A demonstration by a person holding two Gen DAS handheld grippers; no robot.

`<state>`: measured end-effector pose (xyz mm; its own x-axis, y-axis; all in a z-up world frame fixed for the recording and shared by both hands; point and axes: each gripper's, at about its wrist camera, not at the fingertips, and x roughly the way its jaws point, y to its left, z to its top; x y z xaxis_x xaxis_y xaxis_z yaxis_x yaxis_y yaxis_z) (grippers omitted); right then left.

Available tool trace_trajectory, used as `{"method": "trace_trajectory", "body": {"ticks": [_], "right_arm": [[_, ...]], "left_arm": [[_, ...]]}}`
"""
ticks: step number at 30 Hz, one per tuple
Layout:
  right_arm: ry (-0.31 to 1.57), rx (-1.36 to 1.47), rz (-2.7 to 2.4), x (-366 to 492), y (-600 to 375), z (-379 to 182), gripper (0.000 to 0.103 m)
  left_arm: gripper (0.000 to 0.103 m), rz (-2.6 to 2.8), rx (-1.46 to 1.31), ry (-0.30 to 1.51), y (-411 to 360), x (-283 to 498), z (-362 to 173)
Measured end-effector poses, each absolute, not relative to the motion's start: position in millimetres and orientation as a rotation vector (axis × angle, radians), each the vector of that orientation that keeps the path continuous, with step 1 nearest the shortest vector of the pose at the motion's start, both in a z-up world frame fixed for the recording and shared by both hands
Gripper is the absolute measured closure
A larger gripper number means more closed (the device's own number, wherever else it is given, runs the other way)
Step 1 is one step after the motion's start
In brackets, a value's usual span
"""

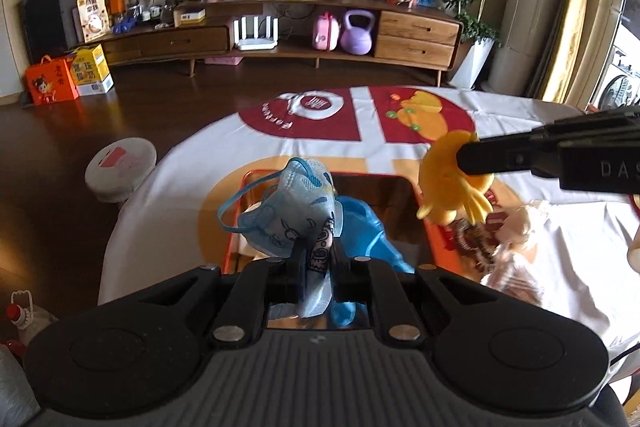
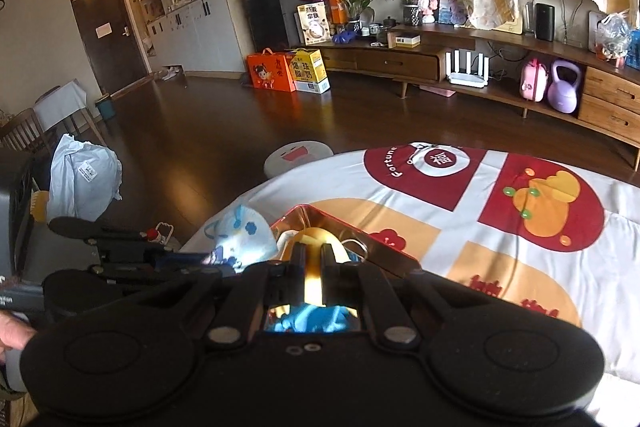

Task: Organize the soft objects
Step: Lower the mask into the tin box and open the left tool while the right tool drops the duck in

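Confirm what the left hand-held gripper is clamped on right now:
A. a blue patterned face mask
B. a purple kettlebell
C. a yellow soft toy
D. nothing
A: in the left wrist view the left hand-held gripper is shut on the blue patterned face mask, held above the orange-rimmed box, while the yellow soft toy is in the right hand-held gripper.

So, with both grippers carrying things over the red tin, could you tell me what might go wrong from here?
1. The face mask hangs from the left gripper with an ear loop dangling; it could catch the red tin rim.
2. The right gripper pinches only part of the yellow toy, which may slip out beside the tin.
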<state>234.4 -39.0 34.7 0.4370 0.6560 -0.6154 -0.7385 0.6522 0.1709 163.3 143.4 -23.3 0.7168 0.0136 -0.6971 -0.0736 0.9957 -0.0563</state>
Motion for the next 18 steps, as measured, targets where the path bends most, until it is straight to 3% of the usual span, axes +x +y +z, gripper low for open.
{"method": "trace_trajectory", "body": {"ticks": [18], "right_arm": [[0.83, -0.156, 0.827, 273, -8, -25, 0.097]], "left_arm": [[0.092, 0.018, -0.062, 0.873, 147, 196, -76]]}}
